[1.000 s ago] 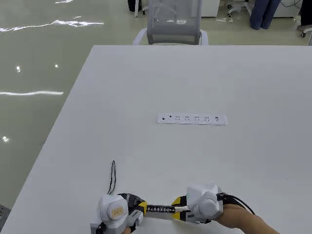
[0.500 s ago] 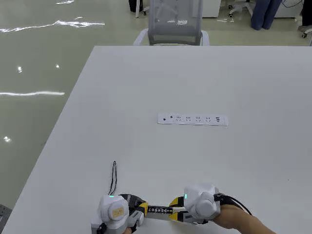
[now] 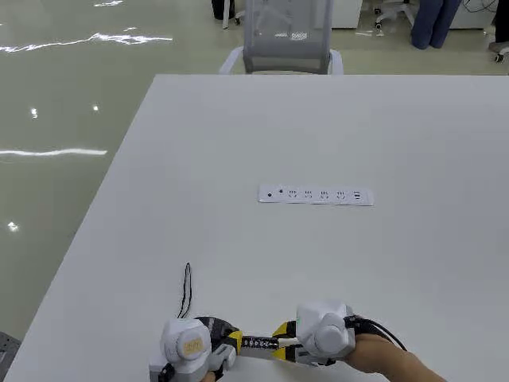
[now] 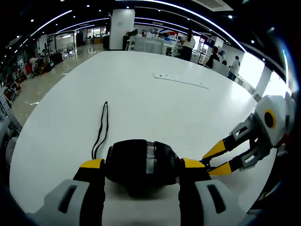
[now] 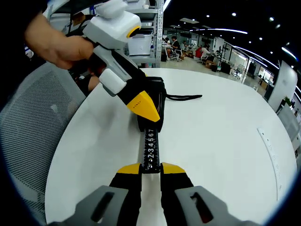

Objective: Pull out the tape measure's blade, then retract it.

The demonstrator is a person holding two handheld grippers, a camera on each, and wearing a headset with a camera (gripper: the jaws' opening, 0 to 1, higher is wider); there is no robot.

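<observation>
- Table point(image 3: 334, 127): the work sits at the near edge, power strip point(image 3: 316, 195) well apart, further in.
- Left gripper point(image 4: 141, 164): jaws clamped on the tape case point(image 4: 141, 157), one on each side, with the case resting on the table.
- Right gripper point(image 5: 151, 168): jaws pinched on the blade point(image 5: 150, 148) near its tip.
- Key relation: a short run of blade is out, its long axis straight from case to right jaws (grippers near each other). Pull or retract, the move likely runs along that line.
- Strap point(image 4: 101, 125): lies slack, trailing off the case's far side.
</observation>
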